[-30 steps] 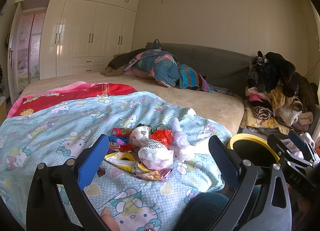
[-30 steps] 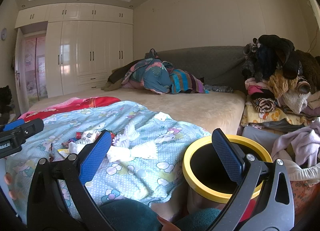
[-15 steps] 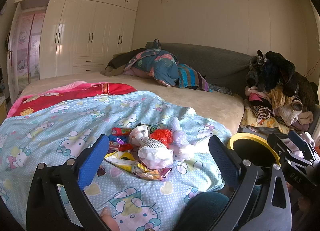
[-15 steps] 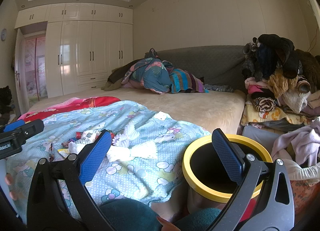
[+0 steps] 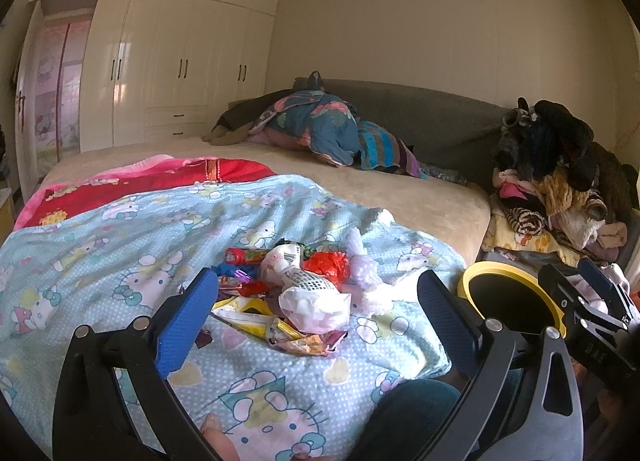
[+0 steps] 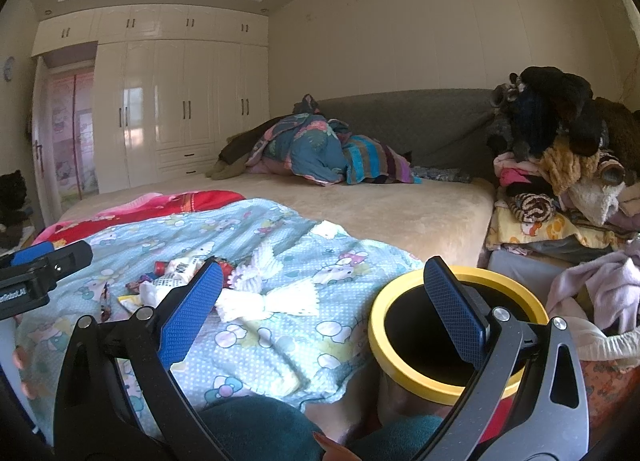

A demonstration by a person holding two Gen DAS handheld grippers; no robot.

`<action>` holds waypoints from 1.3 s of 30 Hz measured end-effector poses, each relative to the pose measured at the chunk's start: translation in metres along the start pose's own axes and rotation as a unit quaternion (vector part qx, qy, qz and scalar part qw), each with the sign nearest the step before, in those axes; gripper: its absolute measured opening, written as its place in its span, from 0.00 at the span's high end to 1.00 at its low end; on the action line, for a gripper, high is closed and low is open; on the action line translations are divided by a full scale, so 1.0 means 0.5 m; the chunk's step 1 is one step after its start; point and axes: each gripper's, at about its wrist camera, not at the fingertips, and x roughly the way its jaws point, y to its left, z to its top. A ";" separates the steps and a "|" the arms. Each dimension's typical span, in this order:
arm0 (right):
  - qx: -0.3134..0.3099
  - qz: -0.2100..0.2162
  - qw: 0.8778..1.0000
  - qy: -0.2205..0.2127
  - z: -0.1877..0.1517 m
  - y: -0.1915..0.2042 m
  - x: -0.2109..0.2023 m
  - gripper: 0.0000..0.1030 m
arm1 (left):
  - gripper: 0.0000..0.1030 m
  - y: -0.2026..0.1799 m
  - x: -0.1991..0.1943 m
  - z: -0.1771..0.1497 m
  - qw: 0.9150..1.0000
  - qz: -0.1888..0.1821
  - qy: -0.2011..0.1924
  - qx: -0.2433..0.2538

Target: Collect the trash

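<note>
The left gripper (image 5: 316,325) is wide open and holds nothing. So is the right gripper (image 6: 320,309). Just past the left one, a heap of colourful wrappers and crumpled white paper (image 5: 296,289) lies on the light blue cartoon blanket (image 5: 120,245). The yellow-rimmed black bin (image 6: 404,309) waits beside the bed, and looks empty. I think no trash is collected yet.

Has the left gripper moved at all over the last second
No. In the left wrist view the left gripper frames the trash pile and the yellow-rimmed bin just as before, so it has held still.
</note>
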 end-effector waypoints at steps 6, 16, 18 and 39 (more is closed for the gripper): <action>-0.009 0.021 1.000 0.006 -0.008 0.028 0.021 0.10 | 0.06 0.028 0.007 0.009 1.000 0.011 0.000 -0.013; -0.029 0.057 0.998 0.024 0.009 0.086 0.059 0.10 | 0.06 0.087 0.028 0.023 0.998 0.046 0.017 -0.037; -0.027 0.063 0.997 0.030 0.014 0.091 0.071 0.10 | 0.06 0.105 0.033 0.024 0.997 0.051 0.023 -0.044; 0.034 -0.003 0.991 0.133 0.022 0.027 0.264 0.10 | 0.06 0.091 0.174 0.015 0.991 -0.050 0.110 -0.050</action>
